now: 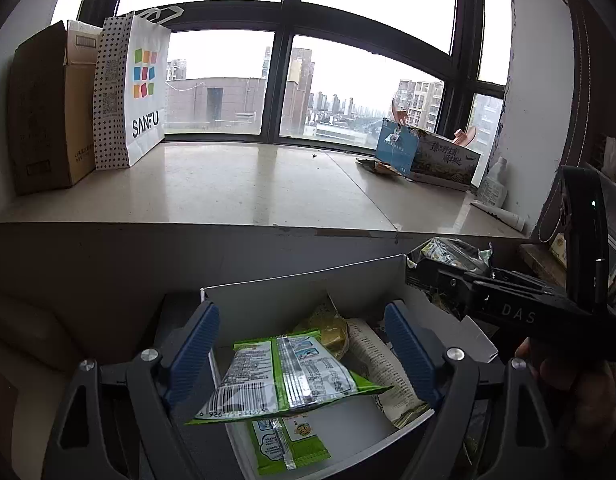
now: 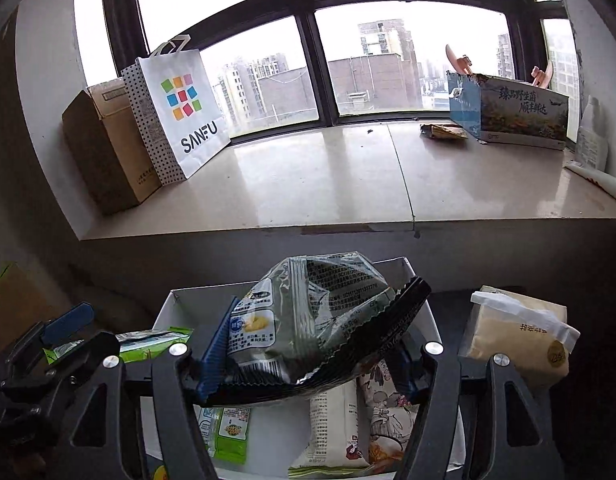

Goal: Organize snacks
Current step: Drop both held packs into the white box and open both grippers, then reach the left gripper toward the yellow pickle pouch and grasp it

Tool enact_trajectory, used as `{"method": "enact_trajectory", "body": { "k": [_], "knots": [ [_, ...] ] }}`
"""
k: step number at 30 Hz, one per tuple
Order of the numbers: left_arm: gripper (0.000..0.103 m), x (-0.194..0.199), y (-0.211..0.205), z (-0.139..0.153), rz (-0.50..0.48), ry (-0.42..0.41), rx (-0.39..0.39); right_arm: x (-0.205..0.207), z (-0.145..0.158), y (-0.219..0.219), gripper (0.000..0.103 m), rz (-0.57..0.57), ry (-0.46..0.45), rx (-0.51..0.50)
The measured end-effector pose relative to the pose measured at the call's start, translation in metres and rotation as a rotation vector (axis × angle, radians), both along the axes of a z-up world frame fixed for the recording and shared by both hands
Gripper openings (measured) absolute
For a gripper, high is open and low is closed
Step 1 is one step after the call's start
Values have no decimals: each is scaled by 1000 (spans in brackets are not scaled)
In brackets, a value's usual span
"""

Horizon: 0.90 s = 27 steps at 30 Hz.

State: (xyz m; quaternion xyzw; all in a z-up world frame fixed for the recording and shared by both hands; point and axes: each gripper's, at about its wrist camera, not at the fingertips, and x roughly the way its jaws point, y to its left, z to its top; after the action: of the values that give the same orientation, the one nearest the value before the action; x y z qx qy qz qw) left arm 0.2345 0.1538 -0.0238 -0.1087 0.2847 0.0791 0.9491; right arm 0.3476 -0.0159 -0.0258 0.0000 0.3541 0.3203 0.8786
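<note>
Dark crinkled snack bag [image 2: 324, 320] clamped between the blue pads of the right gripper [image 2: 308, 344], held just above the white box [image 2: 164, 312]. Below it in the box: 2 pale packets [image 2: 340, 424] standing side by side, plus a green packet [image 2: 228, 436] at the left.

Green-and-silver snack packet [image 1: 284, 376] hanging tilted, barcode end low, between the pads of the left gripper [image 1: 302, 354]; left pad [image 1: 192, 356] against the packet's edge, right pad [image 1: 408, 356] apart from it, so cannot tell whether truly gripped. Beneath, inside the white box [image 1: 300, 284], another green packet [image 1: 284, 444] and pale wrappers.

Beside the box on the right, a beige pack [image 2: 520, 336]. Beyond, a stone windowsill [image 2: 328, 184] carrying a SANFU paper bag [image 2: 184, 112], a brown carton [image 2: 108, 148] and a printed box [image 2: 516, 112].
</note>
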Motion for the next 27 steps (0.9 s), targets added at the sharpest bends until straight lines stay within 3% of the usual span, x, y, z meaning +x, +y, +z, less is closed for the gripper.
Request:
{"method": "enact_trajectory", "body": {
  "k": [2,7,11,16,21,27],
  "knots": [
    [103,-4,4,-6,36,21,-3,3,-8,5,103,2,31,-27],
    [103,-21,7,-16,44,19,-41,-7,-19,2,103,-29,-7,-89],
    [103,-29,3,-15,40,13,-21,-11,-15,-7,103,-25,0,-43],
    [103,-55,-6,-11,27,-14,-45,-26,2,-22,103,-63,-66,-14],
    [103,-96,-31,-8,-26,-43,-1,-56,12,-37,103,-13,-108,8],
    [103,-136,-48,-8,-93,-47,-22,-115,19,-57,103,36,-220,2]
  ]
}}
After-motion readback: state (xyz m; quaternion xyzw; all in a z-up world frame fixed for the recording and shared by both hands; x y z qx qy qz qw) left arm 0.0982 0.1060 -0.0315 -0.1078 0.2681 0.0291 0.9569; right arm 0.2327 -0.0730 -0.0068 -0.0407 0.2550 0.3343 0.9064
